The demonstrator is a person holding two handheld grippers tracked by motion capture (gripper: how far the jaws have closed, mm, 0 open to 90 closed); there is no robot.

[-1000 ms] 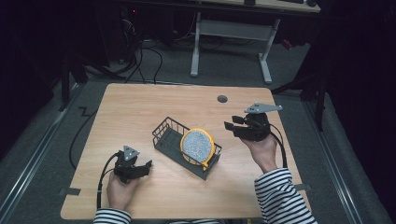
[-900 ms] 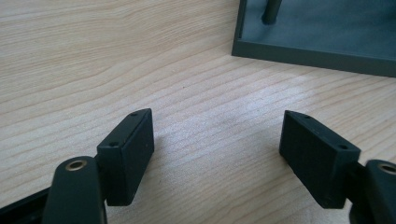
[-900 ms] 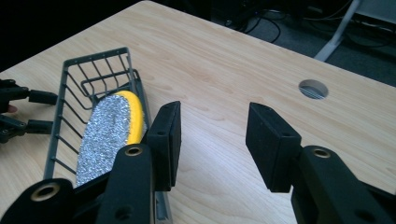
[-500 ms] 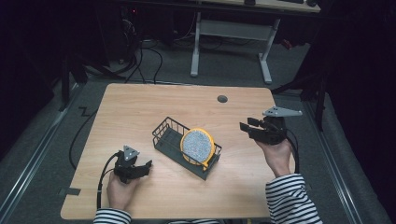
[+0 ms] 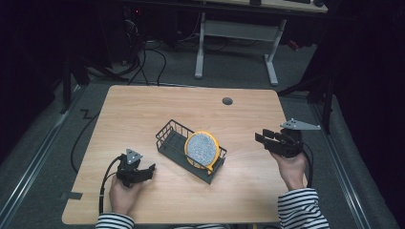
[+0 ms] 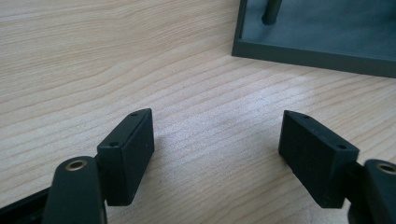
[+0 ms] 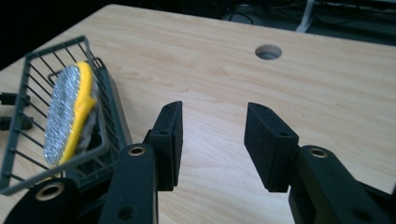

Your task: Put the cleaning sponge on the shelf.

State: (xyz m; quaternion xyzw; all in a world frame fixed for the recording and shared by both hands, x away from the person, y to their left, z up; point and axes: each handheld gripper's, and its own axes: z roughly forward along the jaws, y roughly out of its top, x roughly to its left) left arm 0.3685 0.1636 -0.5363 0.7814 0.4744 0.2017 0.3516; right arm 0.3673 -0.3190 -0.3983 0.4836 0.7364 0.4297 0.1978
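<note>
A dark wire rack [image 5: 173, 138] sits slantwise at the middle of the wooden table [image 5: 143, 109]. A round plate [image 5: 202, 148] with a yellow rim and a speckled grey face stands on edge in the rack's right end. My left gripper [image 5: 145, 171] rests low on the table left of the rack, open, nothing between its jaws [image 6: 219, 154]. The rack's base corner [image 6: 308, 49] lies just ahead of it. My right gripper [image 5: 261, 138] is held above the table right of the rack, open and empty [image 7: 212, 140]. The plate [image 7: 70, 114] and rack [image 7: 28, 93] stand to its left.
A round cable hole [image 5: 227, 101] is in the table near its far edge [image 7: 268, 51]. Cables trail from both grippers off the near edge. A white desk frame [image 5: 236, 43] and floor cables lie beyond the table.
My right gripper has drawn back to the right, away from the rack and plate, toward the table's right edge. The left gripper has stayed still.
</note>
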